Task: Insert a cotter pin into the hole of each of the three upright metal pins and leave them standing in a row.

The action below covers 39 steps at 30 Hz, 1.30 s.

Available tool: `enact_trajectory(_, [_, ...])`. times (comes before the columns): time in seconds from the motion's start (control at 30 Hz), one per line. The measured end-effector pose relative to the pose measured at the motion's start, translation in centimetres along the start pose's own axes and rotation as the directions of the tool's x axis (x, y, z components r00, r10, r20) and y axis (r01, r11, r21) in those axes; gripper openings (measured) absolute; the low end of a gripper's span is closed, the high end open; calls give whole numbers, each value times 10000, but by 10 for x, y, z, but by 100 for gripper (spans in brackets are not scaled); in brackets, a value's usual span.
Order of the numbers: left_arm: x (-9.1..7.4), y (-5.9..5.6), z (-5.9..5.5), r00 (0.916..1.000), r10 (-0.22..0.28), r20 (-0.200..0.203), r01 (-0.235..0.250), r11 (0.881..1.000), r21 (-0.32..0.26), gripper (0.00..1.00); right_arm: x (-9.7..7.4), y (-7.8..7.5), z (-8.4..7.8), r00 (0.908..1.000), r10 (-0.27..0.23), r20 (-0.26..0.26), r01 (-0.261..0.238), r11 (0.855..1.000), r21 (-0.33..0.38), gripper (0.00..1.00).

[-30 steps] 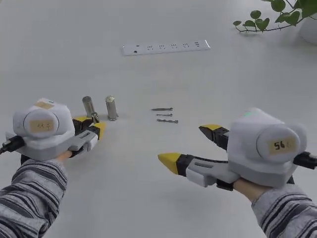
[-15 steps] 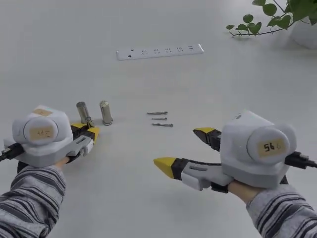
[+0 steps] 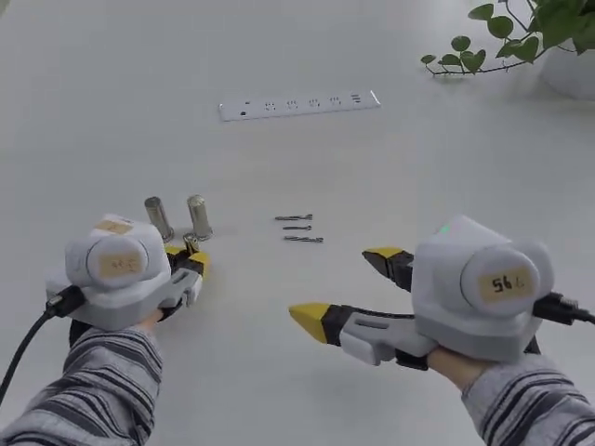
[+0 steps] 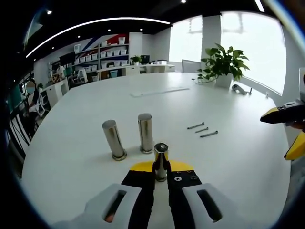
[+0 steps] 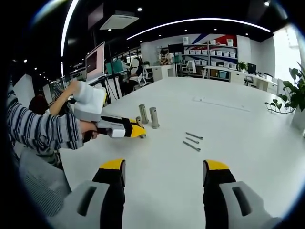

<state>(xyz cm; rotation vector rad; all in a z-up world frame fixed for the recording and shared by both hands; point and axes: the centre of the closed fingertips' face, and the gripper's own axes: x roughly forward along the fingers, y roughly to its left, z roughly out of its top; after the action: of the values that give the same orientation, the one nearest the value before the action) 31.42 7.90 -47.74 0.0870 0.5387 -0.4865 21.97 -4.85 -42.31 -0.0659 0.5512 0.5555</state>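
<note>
The left gripper [image 4: 161, 168] was clenched on a short shiny steel cylinder pin [image 4: 160, 155], held upright just before the two other upright steel pins [image 4: 145, 132]; whether its base touched the white tabletop [image 3: 279, 372] was hard to tell. The right gripper [image 3: 342, 284] hung with jaws spread wide, holding nothing, with bare table between it and the three thin grey cotter pins [image 3: 299, 228] lying side by side. A white power strip [image 3: 299, 104] and a leafy green plant [image 3: 550, 14] sat well beyond.

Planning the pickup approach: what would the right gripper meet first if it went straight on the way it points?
Probably the cotter pins, lying just inside its open jaws' path; the right gripper may pass above them, since height is unclear.
</note>
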Motion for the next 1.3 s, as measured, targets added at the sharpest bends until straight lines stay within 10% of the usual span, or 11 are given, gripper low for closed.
enact_trajectory(0.67, [2, -7, -3, 9989, 456, -54, -457, 9988, -160, 6, -3, -3, -9, 9999, -12, -137, 16, 9996, 285, 59])
enact_trajectory(1.3, [-24, -13, 6, 9999, 9, 145, -9, 10000, -16, 40, 3, -20, -2, 9929, 612, -1021, -685, 9953, -686, 45])
